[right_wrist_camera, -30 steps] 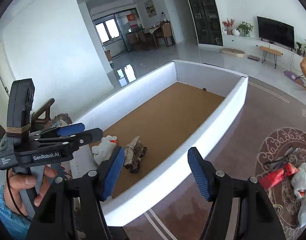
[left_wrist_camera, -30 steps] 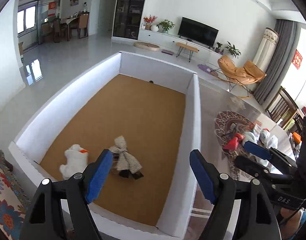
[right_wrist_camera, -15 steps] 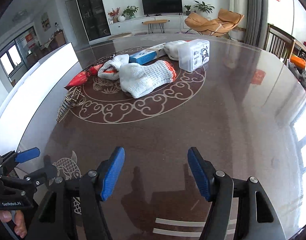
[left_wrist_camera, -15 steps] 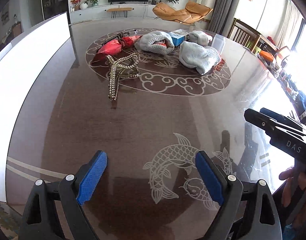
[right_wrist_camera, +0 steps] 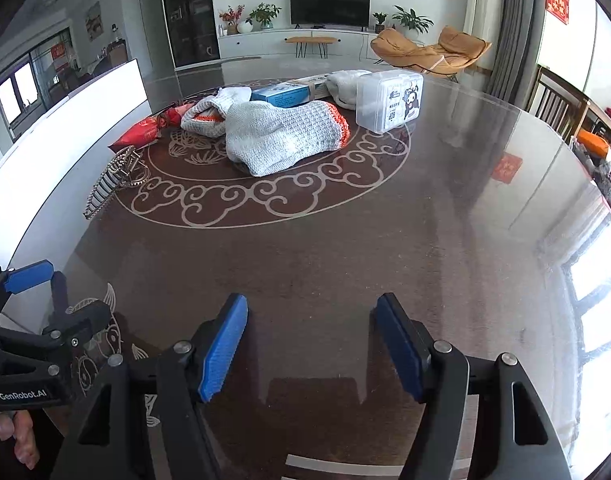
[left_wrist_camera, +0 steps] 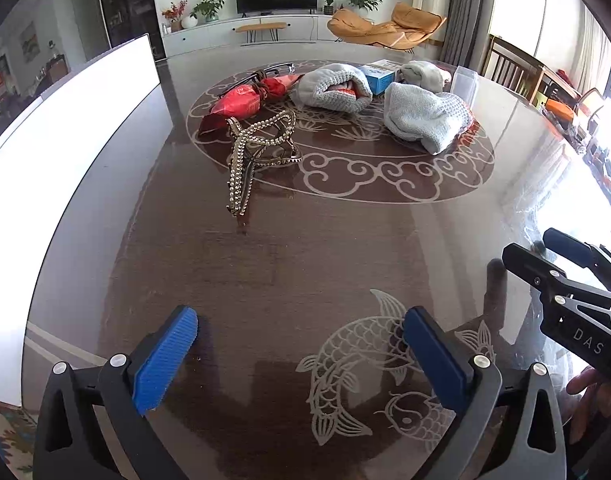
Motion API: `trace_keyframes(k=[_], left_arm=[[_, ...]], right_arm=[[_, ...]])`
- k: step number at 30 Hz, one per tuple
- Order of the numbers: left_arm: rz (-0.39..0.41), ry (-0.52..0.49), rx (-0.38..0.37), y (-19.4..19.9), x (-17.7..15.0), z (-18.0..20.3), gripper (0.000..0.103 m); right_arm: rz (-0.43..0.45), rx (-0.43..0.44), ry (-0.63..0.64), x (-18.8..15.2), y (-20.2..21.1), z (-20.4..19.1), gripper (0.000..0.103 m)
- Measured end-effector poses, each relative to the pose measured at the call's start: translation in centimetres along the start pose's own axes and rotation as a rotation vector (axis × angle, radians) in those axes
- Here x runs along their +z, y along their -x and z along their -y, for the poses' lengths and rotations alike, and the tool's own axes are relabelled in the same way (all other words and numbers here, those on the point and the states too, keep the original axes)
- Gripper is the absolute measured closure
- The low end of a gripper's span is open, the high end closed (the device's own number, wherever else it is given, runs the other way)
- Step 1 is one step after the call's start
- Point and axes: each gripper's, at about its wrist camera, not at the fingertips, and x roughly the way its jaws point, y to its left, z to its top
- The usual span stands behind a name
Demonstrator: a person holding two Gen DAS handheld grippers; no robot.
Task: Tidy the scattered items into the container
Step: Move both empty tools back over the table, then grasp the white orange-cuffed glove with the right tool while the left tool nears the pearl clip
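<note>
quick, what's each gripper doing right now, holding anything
left gripper: jaws opening, nothing between them, over the bare table.
right gripper: jaws opening, nothing between them.

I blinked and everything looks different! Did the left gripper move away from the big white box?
Yes. The left gripper swung off the white box, which now sits at its left edge, and now points at the table, jaws opening with nothing between them.
</note>
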Motion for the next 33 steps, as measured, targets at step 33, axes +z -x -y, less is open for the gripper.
trace_keyframes(k=[33], left_arm=[[-0.032,0.007,0.005,-0.69,0.94,0.15,0.000]], right_arm=[[0.011,0.002,0.006,0.13,-0.35,-0.37,0.026]])
